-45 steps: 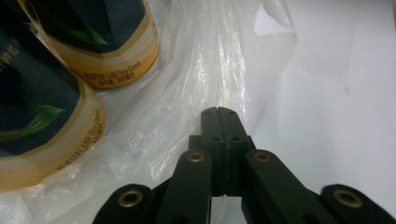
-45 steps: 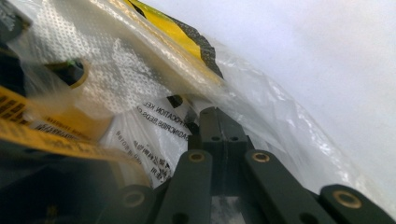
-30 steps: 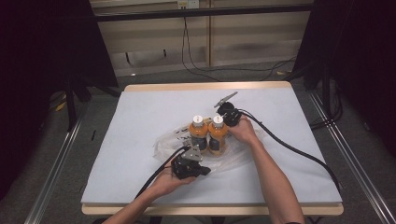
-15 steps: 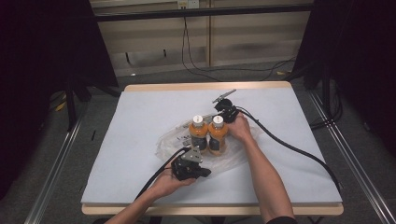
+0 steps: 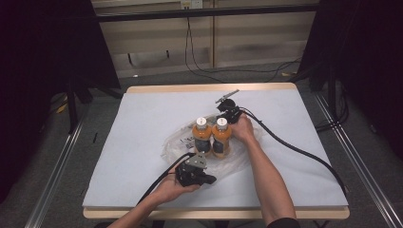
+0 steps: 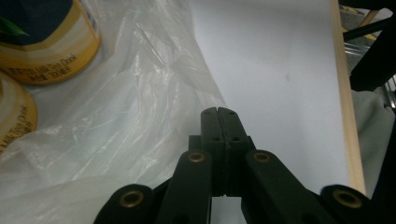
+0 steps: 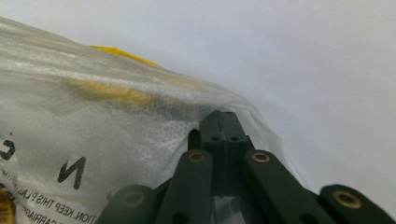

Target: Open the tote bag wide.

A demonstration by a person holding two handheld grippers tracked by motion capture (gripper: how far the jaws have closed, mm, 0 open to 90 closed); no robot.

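Two orange bottles (image 5: 212,137) stood upright, side by side, on a clear plastic bag (image 5: 237,161) mid-surface (image 5: 142,118). Left hand-held gripper (image 6: 218,112): jaws together at the bag's edge, grip unclear. Right hand-held gripper (image 7: 223,115): jaws together against the bag, grip unclear.

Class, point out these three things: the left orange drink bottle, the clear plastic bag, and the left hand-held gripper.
left orange drink bottle (image 5: 202,138), high view, orange body.
clear plastic bag (image 6: 116,140), left gripper view, crumpled film.
left hand-held gripper (image 6: 218,113), left gripper view, closed jaw tips.
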